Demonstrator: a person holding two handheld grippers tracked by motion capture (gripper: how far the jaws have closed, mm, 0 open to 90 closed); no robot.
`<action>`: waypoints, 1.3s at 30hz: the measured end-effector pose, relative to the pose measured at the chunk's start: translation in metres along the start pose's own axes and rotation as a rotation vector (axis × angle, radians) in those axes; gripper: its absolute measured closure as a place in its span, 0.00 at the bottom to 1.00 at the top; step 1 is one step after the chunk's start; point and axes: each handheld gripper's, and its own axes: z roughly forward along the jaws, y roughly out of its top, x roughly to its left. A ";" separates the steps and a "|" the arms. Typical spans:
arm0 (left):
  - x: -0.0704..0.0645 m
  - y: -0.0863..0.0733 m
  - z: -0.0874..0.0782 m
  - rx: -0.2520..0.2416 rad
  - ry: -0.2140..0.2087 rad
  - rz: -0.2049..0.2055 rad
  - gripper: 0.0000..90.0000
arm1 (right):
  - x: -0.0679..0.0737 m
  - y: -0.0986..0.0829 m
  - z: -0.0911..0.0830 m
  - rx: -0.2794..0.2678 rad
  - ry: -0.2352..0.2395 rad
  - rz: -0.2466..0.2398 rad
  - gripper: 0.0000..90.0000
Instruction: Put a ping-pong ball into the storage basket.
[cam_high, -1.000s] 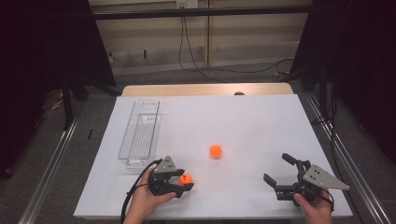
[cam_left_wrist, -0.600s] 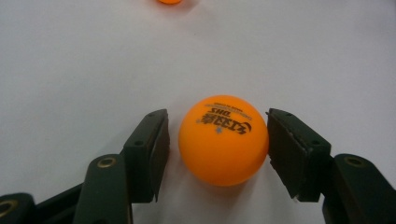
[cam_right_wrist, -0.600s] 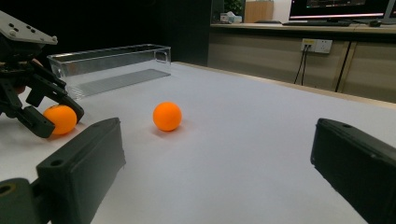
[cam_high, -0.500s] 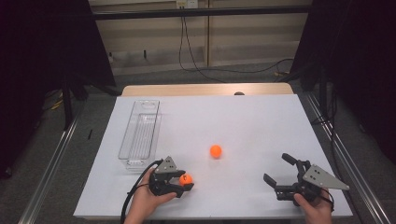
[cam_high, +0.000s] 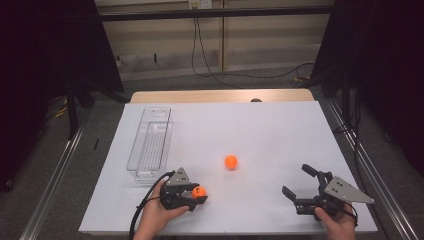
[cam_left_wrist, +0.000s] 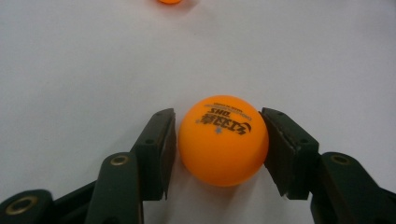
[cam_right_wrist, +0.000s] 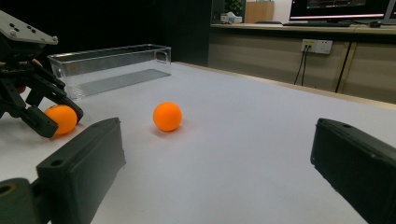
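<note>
Fingers of the left gripper (cam_high: 196, 195) sit either side of an orange ball (cam_left_wrist: 223, 140), printed side up (black lettering, DHS-type mark). In the left gripper view the right finger (cam_left_wrist: 285, 149) touches the ball; the left finger (cam_left_wrist: 159, 149) is just beside it, with a thin gap, so it is not a firm clamp that I can confirm. Ball rests on the white bench (cam_high: 280, 135) between the fingers, near the front edge.

Second orange ball (cam_high: 230, 161) lies loose on the bench, ahead of the left fingers and off to their right, well apart from them.

Right gripper (cam_high: 305, 187) fingers spread wide, nothing between them; in the right gripper view the loose ball (cam_right_wrist: 167, 116) is ahead, closer to the left finger (cam_right_wrist: 84, 158), not touching.

Clear plastic tray (cam_high: 150, 142) stands beyond the left fingers, to their left, near but apart.
</note>
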 end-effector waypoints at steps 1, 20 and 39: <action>0.000 0.000 0.000 0.000 -0.001 -0.001 0.53 | 0.000 0.000 0.000 0.000 0.000 0.000 0.03; 0.001 0.002 -0.005 -0.035 0.004 -0.041 0.56 | 0.000 0.000 0.000 -0.003 0.000 -0.002 0.03; 0.001 0.009 -0.009 -0.056 0.025 -0.082 0.56 | -0.001 0.000 -0.001 -0.005 0.001 -0.001 0.03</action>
